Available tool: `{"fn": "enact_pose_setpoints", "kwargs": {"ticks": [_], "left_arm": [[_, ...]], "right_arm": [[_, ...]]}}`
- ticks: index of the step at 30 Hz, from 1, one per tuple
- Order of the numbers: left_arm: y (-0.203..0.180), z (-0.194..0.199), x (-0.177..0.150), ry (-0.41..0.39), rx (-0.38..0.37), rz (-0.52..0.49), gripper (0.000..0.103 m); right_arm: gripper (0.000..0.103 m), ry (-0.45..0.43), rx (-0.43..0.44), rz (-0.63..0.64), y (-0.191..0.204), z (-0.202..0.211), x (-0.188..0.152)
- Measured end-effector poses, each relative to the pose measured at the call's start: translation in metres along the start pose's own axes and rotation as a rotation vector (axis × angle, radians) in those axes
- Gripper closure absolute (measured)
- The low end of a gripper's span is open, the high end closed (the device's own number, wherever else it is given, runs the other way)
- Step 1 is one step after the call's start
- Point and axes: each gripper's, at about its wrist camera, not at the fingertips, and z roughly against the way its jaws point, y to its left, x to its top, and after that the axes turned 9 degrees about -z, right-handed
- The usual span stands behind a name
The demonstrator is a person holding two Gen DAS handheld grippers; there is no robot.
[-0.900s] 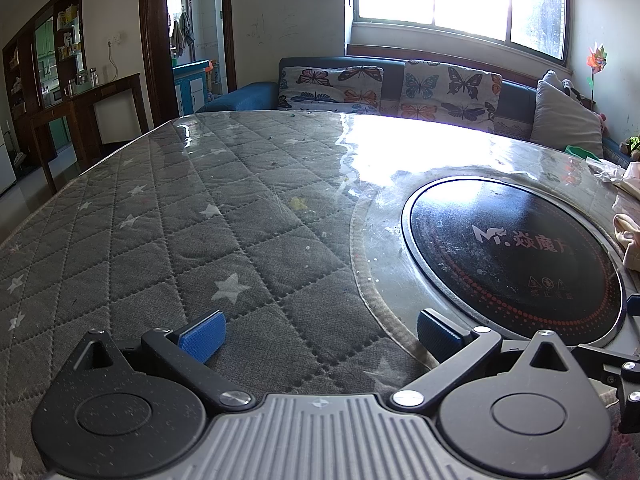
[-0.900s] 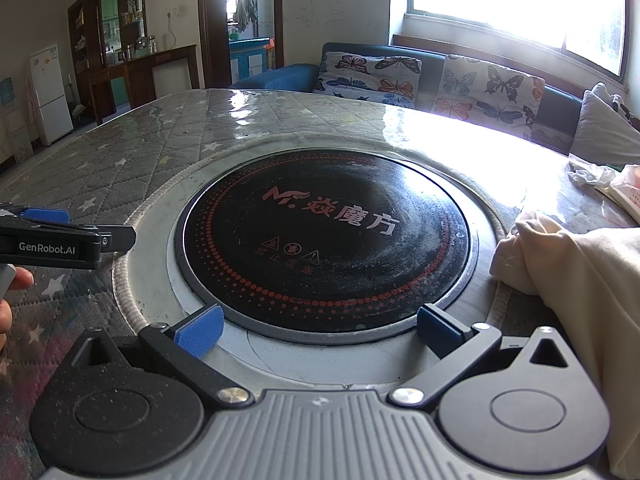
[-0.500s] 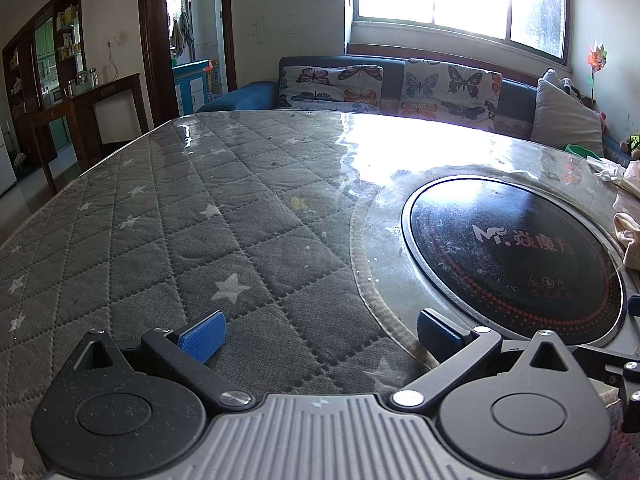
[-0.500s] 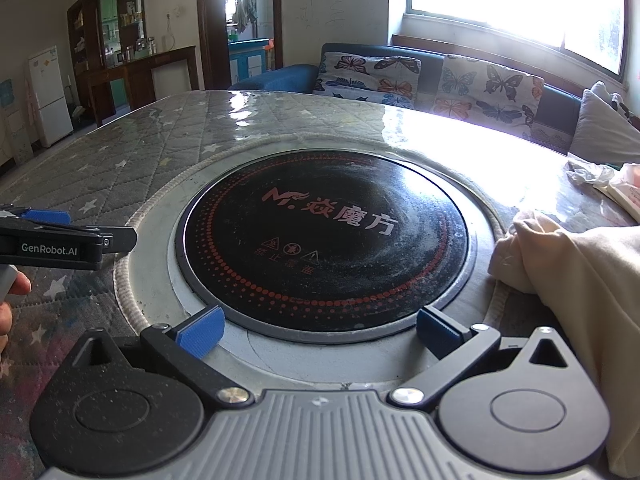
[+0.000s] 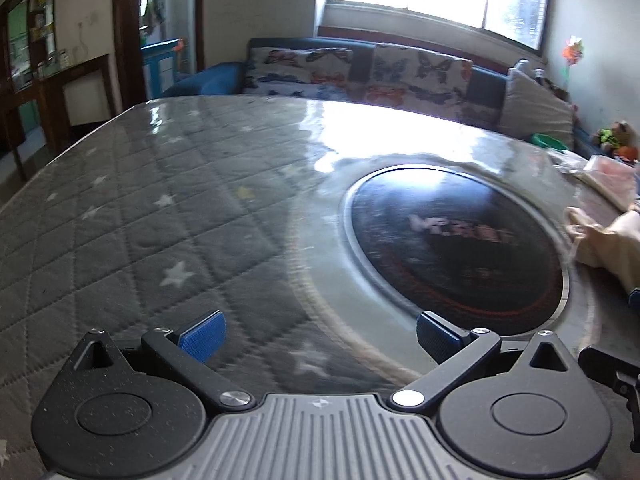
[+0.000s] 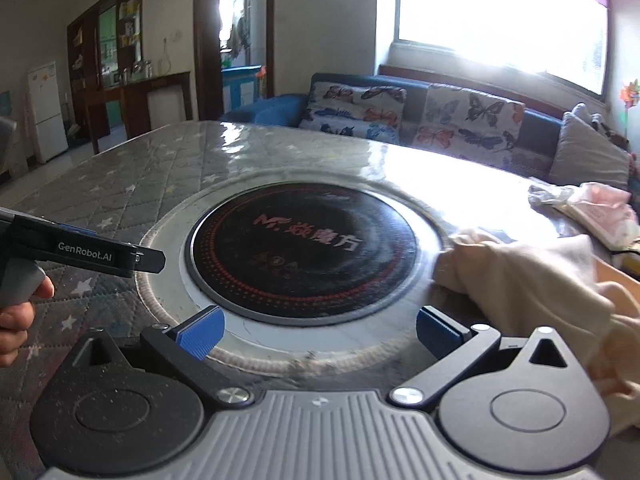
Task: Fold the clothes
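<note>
The crumpled cream-coloured cloth garment lies in a loose heap just to the right of the round black glass hotplate, its nearest fold touching the plate's pale metal ring; in the left wrist view we catch only its edge on that same far side of the hotplate. Nothing is spread or folded yet, so we judge ourselves at the opening step: reaching for the garment. Our right gripper hangs over the near rim of the hotplate with its blue pads wide apart and nothing between them, the cloth just off its right finger. Our left gripper is likewise spread wide and empty, over the grey quilted star-patterned worktop to the left of the hotplate. Next, we think, the right gripper must swing right from the hotplate and close on an edge or corner of the cloth, while the left crosses the plate to take a second hold, so we can drag it flat.
</note>
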Motion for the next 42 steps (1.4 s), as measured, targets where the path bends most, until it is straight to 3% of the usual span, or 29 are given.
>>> {"fn": "enact_pose_setpoints", "kwargs": {"ticks": [13, 21, 30, 37, 42], "left_arm": [[-0.066, 0.008, 0.021, 0.021, -0.163, -0.123, 0.0], [-0.111, 0.008, 0.039, 0.038, -0.199, -0.209, 0.0], [-0.147, 0.006, 0.063, 0.029, -0.226, -0.257, 0.0], [-0.155, 0.005, 0.079, 0.013, -0.223, -0.258, 0.0], [-0.155, 0.004, 0.086, 0.004, -0.224, -0.246, 0.0]], "right_arm": [[0.0, -0.043, -0.097, -0.068, -0.045, 0.06, -0.013], [0.001, -0.071, -0.174, -0.141, -0.088, 0.081, -0.01], [0.017, -0.078, -0.18, -0.207, -0.124, 0.07, 0.002], [0.038, -0.077, -0.163, -0.253, -0.143, 0.05, 0.015], [0.061, -0.062, -0.147, -0.268, -0.151, 0.035, 0.019]]}}
